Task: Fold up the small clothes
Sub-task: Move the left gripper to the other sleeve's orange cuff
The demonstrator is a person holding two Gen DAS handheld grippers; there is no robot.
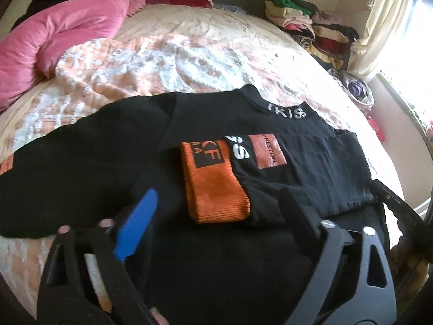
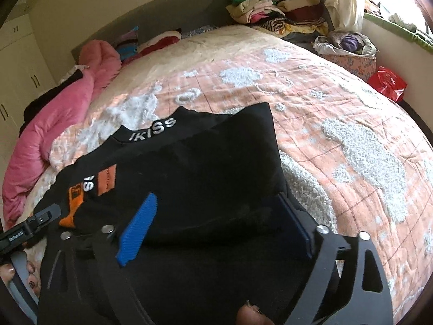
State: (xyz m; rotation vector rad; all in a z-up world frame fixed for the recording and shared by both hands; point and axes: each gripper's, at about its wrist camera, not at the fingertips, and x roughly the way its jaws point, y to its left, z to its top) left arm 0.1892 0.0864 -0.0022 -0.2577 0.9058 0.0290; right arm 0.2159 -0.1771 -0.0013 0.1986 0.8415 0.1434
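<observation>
A black sweater (image 1: 108, 149) (image 2: 216, 157) lies flat on the pink quilted bedspread (image 1: 167, 57) (image 2: 324, 108). Its collar (image 1: 286, 112) (image 2: 154, 130) carries white lettering. One sleeve is folded across the chest, and its orange cuff (image 1: 213, 189) (image 2: 74, 200) rests on the black body. My left gripper (image 1: 217, 193) hangs open just above the cuff and the near hem, with a blue pad (image 1: 138, 224) on its left finger. My right gripper (image 2: 216, 197) stands open over the sweater's right side, near its edge. Neither pair of pads presses on the cloth.
A pink duvet (image 1: 54, 35) (image 2: 54, 124) is bunched along the left of the bed. Folded clothes (image 1: 311, 24) (image 2: 270, 13) are stacked at the far right corner by a curtain (image 2: 343, 0). A cloth bag (image 2: 346, 46) and a red bag (image 2: 387, 84) sit beside the bed.
</observation>
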